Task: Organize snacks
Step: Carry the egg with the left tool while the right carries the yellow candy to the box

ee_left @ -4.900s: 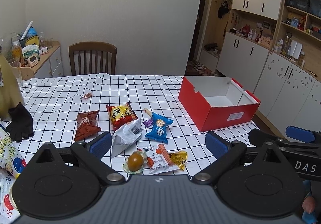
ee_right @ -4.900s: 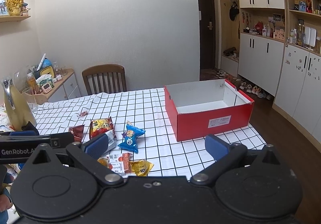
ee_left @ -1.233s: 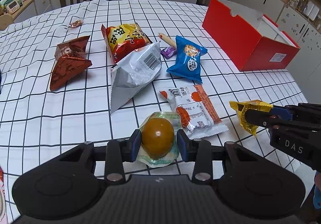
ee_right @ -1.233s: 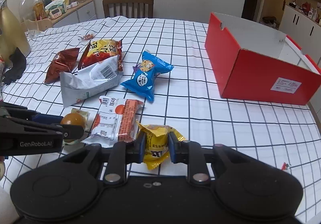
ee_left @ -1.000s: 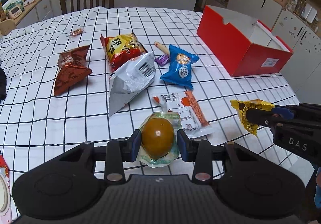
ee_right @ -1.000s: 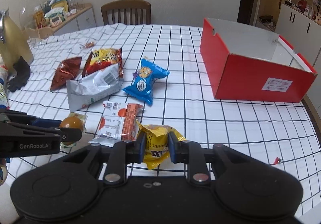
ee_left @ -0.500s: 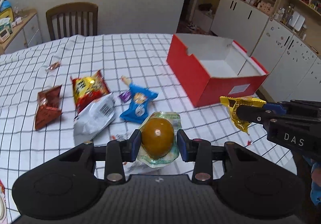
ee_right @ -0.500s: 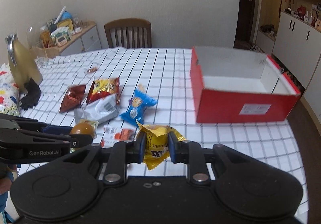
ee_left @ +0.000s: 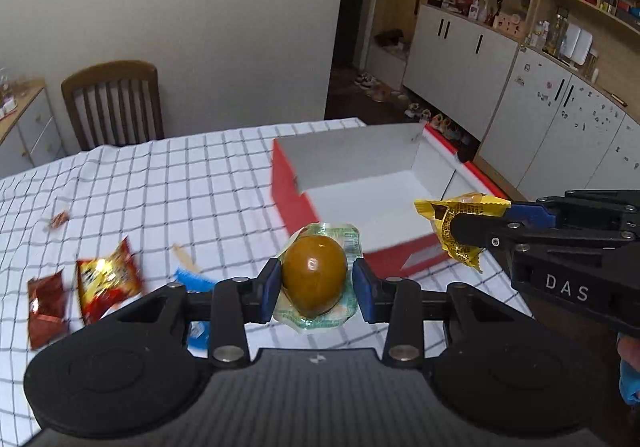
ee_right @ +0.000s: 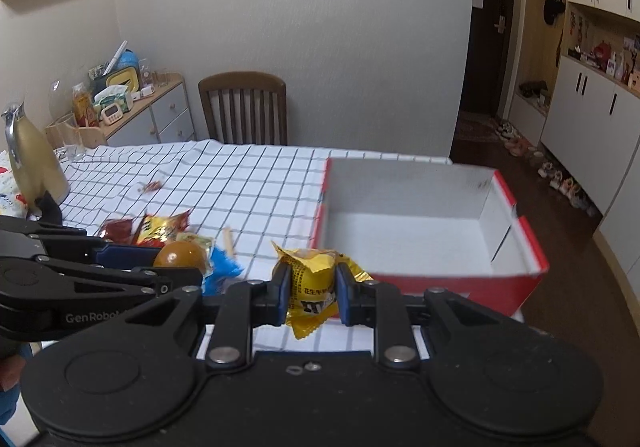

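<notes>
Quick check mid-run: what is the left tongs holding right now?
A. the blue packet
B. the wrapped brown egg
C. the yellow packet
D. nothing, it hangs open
B: the left tongs are clamped on the wrapped brown egg, while the yellow packet sits in the right tongs, both near the red box.

The open red cardboard box (ee_right: 432, 243) sits on the checked tablecloth (ee_right: 248, 187) toward the table's right end. Left of it lie the crinkled foil snack bags (ee_left: 106, 281). A wooden slat-back chair (ee_right: 243, 107) stands behind the table, a low drawer cabinet (ee_right: 160, 115) to its left.
</notes>
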### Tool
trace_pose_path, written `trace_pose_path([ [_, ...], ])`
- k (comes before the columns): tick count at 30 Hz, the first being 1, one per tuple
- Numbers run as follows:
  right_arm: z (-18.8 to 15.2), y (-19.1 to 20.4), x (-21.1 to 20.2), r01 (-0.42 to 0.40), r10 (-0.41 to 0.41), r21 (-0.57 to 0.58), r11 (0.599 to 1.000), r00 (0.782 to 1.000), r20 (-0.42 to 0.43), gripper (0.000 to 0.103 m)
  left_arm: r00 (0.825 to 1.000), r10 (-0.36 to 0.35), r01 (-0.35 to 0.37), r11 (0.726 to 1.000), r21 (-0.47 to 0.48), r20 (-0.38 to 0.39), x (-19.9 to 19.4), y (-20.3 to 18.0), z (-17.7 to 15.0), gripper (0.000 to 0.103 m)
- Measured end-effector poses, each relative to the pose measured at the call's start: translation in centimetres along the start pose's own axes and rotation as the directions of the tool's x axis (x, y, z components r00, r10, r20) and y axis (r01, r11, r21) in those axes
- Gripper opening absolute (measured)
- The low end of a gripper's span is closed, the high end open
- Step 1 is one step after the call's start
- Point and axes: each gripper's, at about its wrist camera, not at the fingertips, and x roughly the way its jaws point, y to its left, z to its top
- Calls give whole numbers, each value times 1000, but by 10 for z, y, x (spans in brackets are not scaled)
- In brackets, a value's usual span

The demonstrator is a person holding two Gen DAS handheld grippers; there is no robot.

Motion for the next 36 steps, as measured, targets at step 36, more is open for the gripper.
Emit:
trace_pose_path([
  [36, 21, -170, 109, 47, -45, 12, 999, 991, -125, 21, 974, 43, -33, 998, 46, -223, 206, -94, 85, 38],
])
